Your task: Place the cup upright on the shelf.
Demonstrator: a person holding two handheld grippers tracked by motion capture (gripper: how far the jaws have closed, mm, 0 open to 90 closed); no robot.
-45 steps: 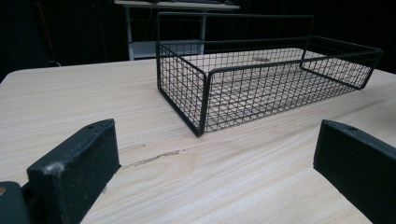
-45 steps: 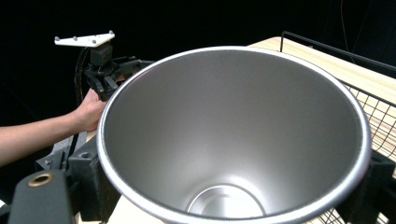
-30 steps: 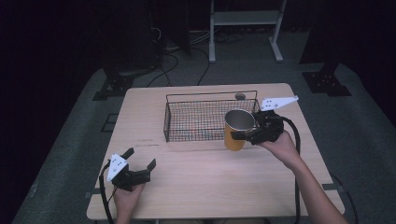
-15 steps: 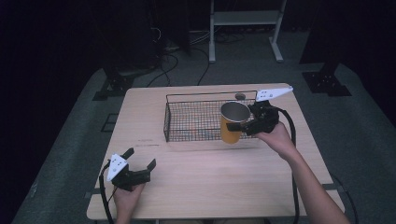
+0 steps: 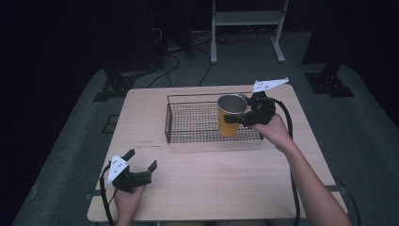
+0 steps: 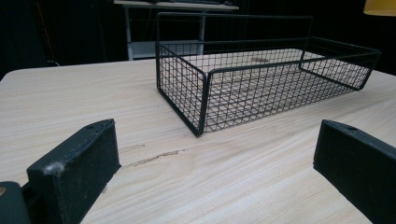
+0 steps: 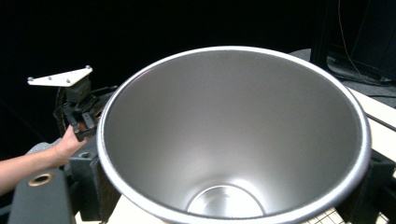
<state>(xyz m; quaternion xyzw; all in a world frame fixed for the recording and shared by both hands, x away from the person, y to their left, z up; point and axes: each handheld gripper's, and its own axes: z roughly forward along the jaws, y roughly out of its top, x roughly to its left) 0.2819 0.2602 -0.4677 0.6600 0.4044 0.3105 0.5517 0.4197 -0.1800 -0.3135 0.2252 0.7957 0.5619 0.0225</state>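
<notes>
Jaws of the left gripper (image 5: 141,170) stand spread wide, low over the table's (image 5: 211,179) near left corner. Rightward, the right gripper (image 5: 241,117) pinches an upright yellow cup (image 5: 229,116) above the wire basket (image 5: 188,123).

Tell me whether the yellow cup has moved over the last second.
Yes. The yellow cup, held by the right gripper, shifted left and farther over the wire basket.

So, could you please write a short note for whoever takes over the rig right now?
Right tongs: shut on the yellow cup, held upright above the right end of the wire basket.
Left tongs: open, holding nothing, low over the table near its front left corner.
Done: cup lifted over the basket.
Left, probably: lower the cup into the basket and release.
</notes>
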